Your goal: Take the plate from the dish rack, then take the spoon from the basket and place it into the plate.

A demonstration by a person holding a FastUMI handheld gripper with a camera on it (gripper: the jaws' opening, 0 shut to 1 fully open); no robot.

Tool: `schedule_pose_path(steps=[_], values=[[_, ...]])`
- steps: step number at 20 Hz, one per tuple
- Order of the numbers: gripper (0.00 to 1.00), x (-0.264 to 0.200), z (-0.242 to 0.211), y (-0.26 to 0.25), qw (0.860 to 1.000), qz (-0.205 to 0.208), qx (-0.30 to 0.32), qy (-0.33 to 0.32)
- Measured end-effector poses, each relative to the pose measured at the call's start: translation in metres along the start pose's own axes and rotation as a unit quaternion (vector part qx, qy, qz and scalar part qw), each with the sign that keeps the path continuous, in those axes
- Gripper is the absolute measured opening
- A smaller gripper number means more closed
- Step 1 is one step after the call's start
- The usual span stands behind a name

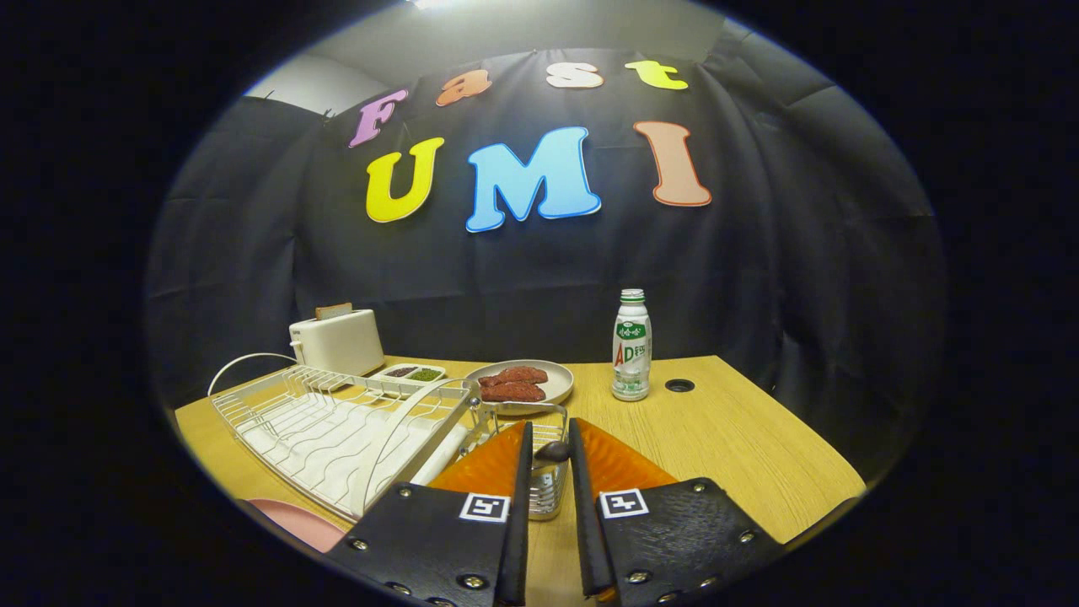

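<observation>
Two orange fingers of the claw stand close together with only a narrow gap, and a dark rounded end of what looks like the spoon sits right between their tips; whether both fingers actually press on it cannot be told from here, since the tips hide the contact; the spoon seems to stand upright in the small wire basket fixed to the near end of the dish rack, directly under the fingers. As a judgement, the spoon should be light, stiff and smooth, so likely slippery between flat pads; a hold on the upper end of the handle, square across it, would suit best, lifted straight up so it clears the basket wires. A pink plate lies on the table just beside the rack's near corner, low and to one side of the claw, so it appears already out of the rack; farther off stand a grey dish of red food, a bottle, a toaster and a small two-part tray.
</observation>
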State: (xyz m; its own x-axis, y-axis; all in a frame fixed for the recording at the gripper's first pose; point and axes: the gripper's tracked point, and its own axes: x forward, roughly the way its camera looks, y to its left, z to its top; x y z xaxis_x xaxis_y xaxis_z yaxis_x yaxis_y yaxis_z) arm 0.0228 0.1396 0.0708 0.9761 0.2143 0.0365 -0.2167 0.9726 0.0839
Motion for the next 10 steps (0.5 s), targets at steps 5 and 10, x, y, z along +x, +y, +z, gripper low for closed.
schedule_pose_path(steps=[5, 10], values=[[0.25, 0.0104, 0.0038, 0.0077, 1.0, 0.017, 0.022, -0.009], [0.13, 0.0125, 0.0034, 0.009, 0.999, 0.0, 0.049, 0.014]])
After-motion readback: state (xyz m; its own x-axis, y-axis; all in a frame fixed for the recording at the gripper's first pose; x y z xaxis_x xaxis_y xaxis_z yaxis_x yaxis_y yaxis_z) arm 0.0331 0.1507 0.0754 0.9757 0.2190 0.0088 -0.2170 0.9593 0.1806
